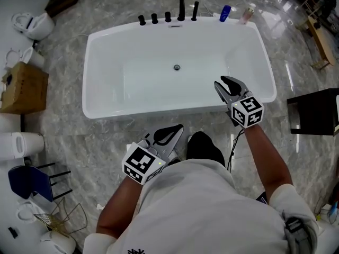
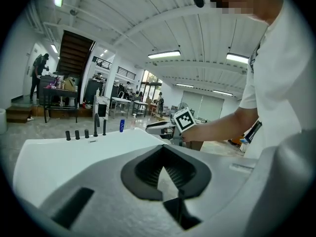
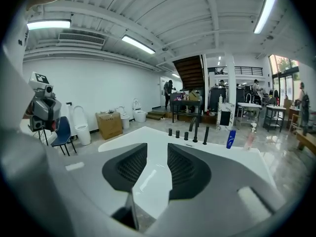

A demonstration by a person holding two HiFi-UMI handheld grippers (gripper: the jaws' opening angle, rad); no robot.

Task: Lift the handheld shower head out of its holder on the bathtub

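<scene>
The white bathtub (image 1: 106,110) fills the middle of the head view. Black fittings stand in a row on its far rim. The slim black handheld shower head (image 1: 195,10) sits upright in its holder at the right end of that row, beside the taller spout (image 1: 181,8). It also shows far off as the shower head (image 3: 206,135) and shower head (image 2: 104,127). My right gripper (image 1: 225,83) hangs over the tub's near right rim, open and holding nothing (image 3: 157,154). My left gripper (image 1: 172,131) is low in front of the tub, its tips meeting with nothing held (image 2: 163,154).
A blue bottle (image 1: 225,13) and a pink bottle (image 1: 246,16) stand on the far right rim. A cardboard box (image 1: 24,86) and toilets (image 1: 34,23) line the left wall. A blue chair (image 1: 32,181) is near left. A dark table (image 1: 315,110) stands at right.
</scene>
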